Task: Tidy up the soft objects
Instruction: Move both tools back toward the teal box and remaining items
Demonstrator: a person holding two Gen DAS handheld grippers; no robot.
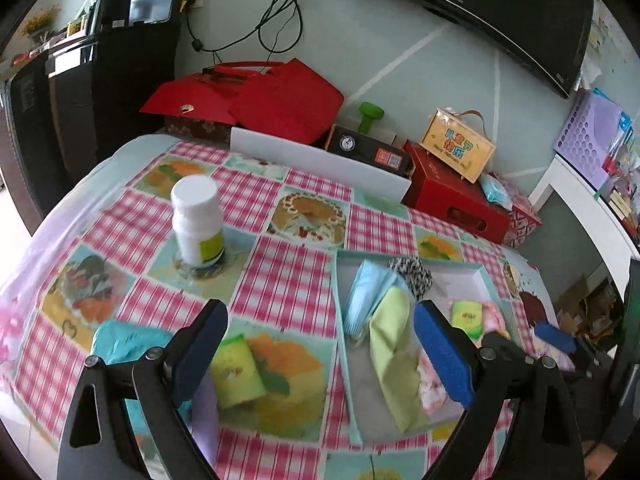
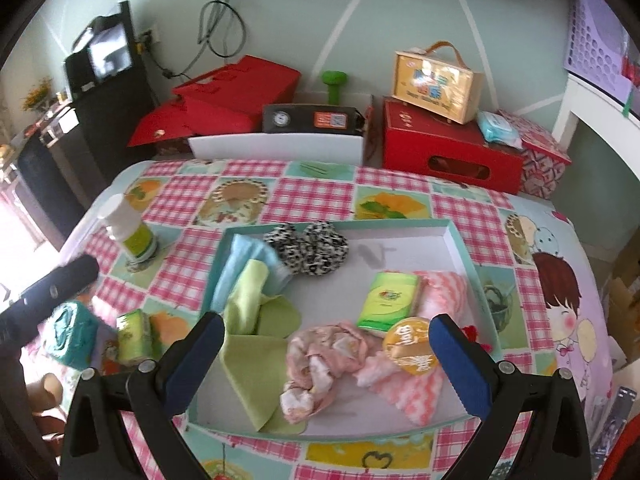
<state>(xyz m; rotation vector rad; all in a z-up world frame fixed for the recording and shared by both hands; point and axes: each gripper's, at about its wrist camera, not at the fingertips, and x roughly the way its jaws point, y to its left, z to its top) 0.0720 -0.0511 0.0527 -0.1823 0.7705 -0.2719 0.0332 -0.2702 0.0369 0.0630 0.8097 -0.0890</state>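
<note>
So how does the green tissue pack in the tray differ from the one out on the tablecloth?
The tissue pack in the tray lies flat, face up, beside a pink cloth. The tissue pack on the tablecloth sits outside the tray, tipped on its side next to a teal packet. Both are green and yellow soft packs.

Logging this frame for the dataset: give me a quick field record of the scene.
tray: shallow teal-rimmed box on checked tablecloth
in tray: green cloth, blue cloth, leopard scrunchies, pink towel, tissue pack
outside tray: white bottle, teal pack, yellow-green pack
left claw: open, empty
right claw: open, empty
</note>
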